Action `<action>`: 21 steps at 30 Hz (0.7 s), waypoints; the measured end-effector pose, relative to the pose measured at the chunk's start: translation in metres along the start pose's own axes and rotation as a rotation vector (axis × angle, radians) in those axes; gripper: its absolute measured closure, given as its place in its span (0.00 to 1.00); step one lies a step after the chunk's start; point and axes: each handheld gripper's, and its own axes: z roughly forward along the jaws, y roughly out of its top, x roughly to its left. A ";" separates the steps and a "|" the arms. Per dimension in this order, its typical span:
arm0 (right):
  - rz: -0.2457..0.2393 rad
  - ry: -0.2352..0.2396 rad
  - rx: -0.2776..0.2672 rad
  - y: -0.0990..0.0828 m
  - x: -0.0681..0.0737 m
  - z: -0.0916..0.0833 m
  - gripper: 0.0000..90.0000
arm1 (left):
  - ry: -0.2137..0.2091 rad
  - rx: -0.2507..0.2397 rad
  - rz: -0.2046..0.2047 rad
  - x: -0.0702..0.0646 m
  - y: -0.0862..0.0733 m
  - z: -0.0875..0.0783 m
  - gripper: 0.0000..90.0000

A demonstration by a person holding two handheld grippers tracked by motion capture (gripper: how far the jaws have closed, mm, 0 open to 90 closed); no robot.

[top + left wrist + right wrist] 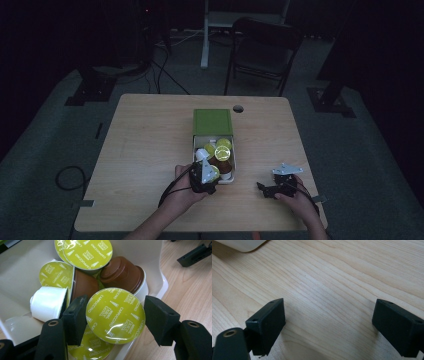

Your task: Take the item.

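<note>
A white drawer (234,167) slides out of a green box (212,122) at the table's middle and holds several coffee capsules. My left gripper (206,178) reaches into its near end. In the left gripper view the two black pads sit against opposite sides of a green-lidded capsule (115,315) marked cappuccino, so the left gripper (116,318) is shut on it. Around it lie a brown capsule (122,272), a white capsule (48,302) and more green lids (86,251). My right gripper (270,190) rests open on bare wood (329,322), to the right of the drawer.
The drawer's white wall (156,270) rises right behind the held capsule. A corner of the drawer (242,245) lies ahead of the right gripper. The table has a cable hole (238,108) behind the box. A folding chair (262,47) stands beyond the far edge.
</note>
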 end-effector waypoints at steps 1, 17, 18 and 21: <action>0.000 0.000 0.000 0.000 0.000 0.000 0.12 | 0.001 -0.002 0.000 0.000 0.000 -0.001 0.43; 0.000 0.000 0.000 0.000 0.000 0.000 0.12 | -0.049 -0.067 -0.035 0.008 0.017 -0.023 0.43; 0.000 0.000 0.000 0.000 0.000 0.000 0.12 | -0.048 -0.072 -0.039 0.009 0.017 -0.025 0.43; 0.000 0.000 0.000 0.000 0.000 0.000 0.12 | -0.043 -0.081 -0.044 0.013 0.020 -0.030 0.43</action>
